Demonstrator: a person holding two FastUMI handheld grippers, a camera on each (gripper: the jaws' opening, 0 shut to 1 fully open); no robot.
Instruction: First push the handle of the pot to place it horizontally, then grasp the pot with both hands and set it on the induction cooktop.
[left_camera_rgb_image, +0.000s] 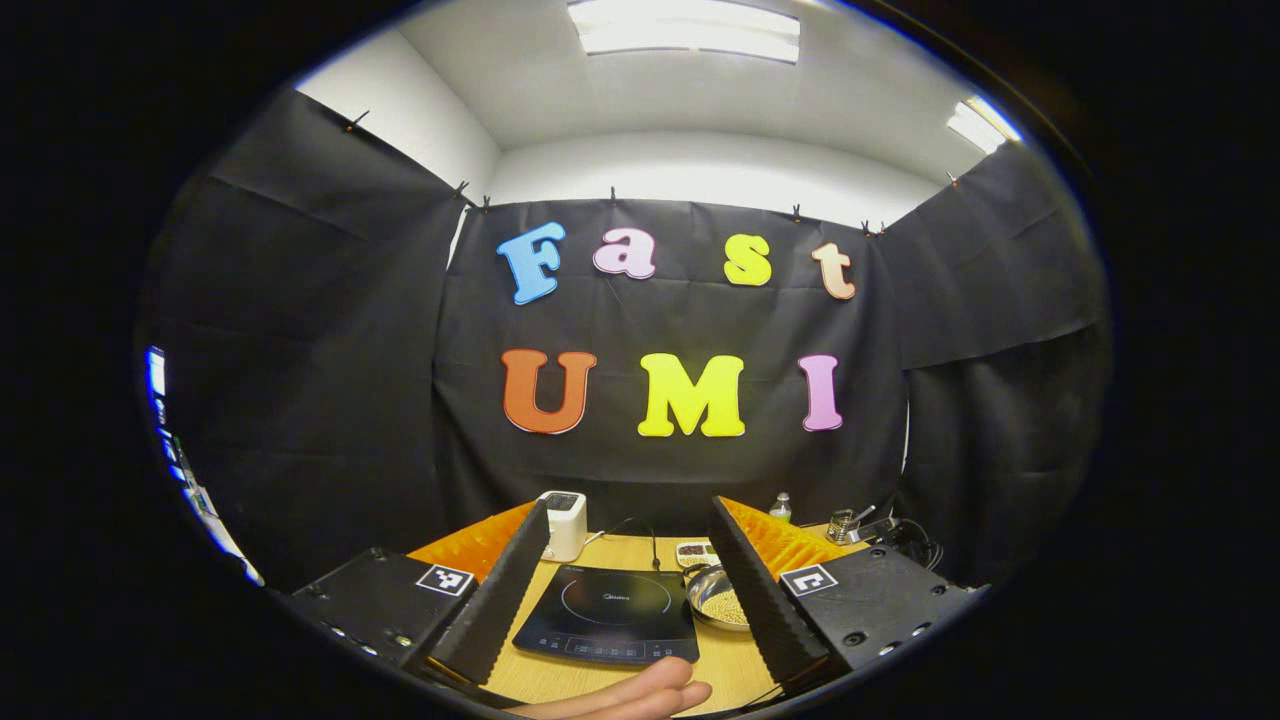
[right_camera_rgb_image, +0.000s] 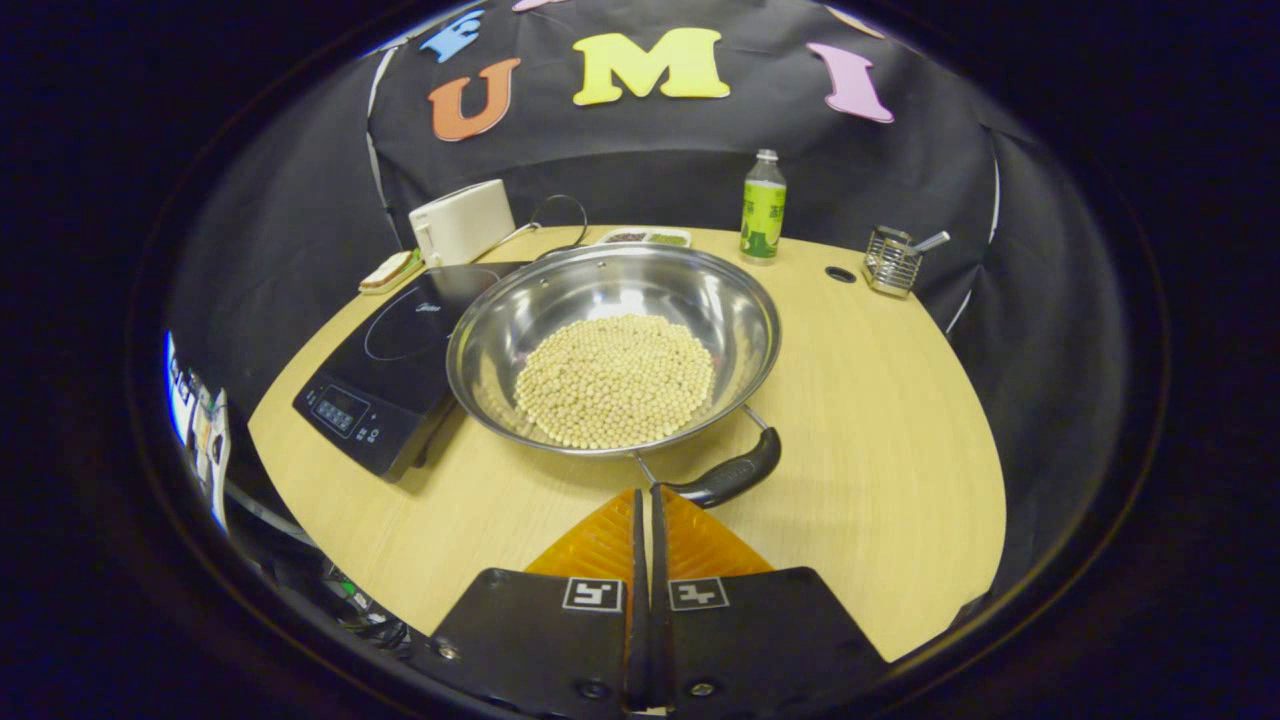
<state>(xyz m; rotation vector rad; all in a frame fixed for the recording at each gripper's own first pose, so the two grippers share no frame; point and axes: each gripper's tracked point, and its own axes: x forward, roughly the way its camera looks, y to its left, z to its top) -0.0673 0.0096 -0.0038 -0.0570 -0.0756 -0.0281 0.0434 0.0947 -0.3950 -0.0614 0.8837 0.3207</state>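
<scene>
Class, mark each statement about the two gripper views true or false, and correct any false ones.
1. The round steel pot holds pale beans. True.
2. The pot sits fully on the black induction cooktop. False: it rests mostly on the wooden table, beside the cooktop.
3. The right gripper has its fingers closed together near the pot's black handle. True.
4. The left gripper is shut. False: its fingers are spread wide.
5. A green-labelled bottle lies on its side. False: it stands upright.
</scene>
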